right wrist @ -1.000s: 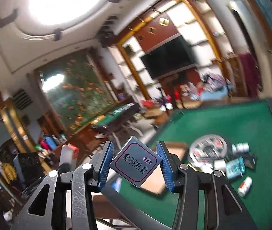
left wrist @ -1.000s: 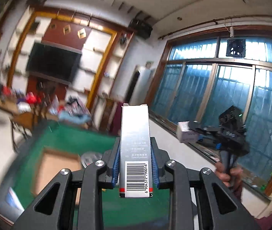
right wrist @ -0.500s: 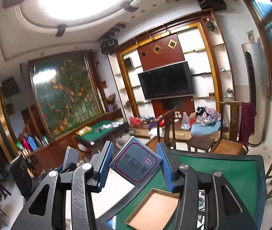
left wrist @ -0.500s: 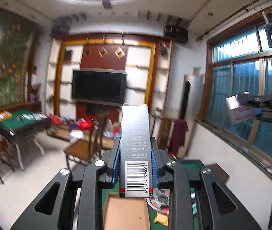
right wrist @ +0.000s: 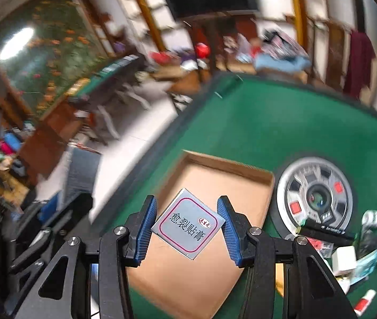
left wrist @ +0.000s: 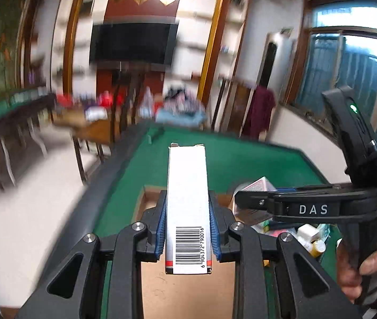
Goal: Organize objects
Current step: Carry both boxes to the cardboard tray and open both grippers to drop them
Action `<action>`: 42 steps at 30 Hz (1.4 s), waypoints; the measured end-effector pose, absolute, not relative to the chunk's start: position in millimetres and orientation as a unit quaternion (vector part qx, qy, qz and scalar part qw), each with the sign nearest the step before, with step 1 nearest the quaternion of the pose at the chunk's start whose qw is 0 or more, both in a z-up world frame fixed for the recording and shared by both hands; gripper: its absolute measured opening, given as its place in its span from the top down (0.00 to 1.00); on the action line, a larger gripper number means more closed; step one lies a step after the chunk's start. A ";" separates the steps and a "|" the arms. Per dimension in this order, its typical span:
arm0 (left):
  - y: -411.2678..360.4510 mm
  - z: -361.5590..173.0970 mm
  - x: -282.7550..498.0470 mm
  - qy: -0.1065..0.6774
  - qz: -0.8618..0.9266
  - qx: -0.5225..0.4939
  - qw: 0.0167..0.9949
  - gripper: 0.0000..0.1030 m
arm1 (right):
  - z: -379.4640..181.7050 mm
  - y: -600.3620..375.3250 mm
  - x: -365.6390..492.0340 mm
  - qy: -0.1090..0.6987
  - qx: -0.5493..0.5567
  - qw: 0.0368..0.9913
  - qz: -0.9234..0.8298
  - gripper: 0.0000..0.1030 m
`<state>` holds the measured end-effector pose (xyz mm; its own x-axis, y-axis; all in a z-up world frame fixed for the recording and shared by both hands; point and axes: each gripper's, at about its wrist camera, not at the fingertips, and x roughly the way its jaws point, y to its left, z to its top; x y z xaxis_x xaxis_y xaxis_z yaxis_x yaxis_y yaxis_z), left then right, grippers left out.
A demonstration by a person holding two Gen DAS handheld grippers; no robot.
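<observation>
My left gripper is shut on a long silver-white carton with a barcode, held above a shallow open cardboard box on the green table. My right gripper is shut on a small grey square box with Chinese text, held corner-down over the same cardboard box. The right gripper also shows in the left wrist view, to the right of my carton, with the small box at its tip.
A green felt table with a dark rim. A round silver disc lies right of the box. Several small bottles, tubes and packets are piled at the right. Chairs and cluttered tables stand beyond the table.
Both grippers have tilted down from facing the room to facing the table and cardboard box. The right gripper has come close beside the left. Both still hold their boxes.
</observation>
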<state>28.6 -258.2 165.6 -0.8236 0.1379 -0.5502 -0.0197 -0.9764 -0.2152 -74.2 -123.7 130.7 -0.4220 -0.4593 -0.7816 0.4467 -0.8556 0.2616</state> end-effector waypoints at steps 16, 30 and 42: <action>-236.2 48.3 -72.9 -0.197 0.883 -0.425 0.044 0.75 | 54.9 -98.3 -133.8 -0.013 0.506 0.203 -0.838 0.50; -224.7 36.4 -85.7 -0.192 0.887 -0.419 0.031 0.50 | 41.8 -103.4 -151.4 -0.010 0.528 0.229 -0.818 0.49; -238.8 58.7 -50.3 -0.226 0.888 -0.399 0.028 0.35 | 72.0 -80.6 -142.4 -0.055 0.496 0.229 -0.836 0.35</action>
<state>-50.3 -238.8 58.7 -0.6806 0.2288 -0.6960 0.1311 -0.8966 -0.4230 -142.4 -80.6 72.0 -0.4035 -0.4378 -0.8035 0.3295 -0.8887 0.3188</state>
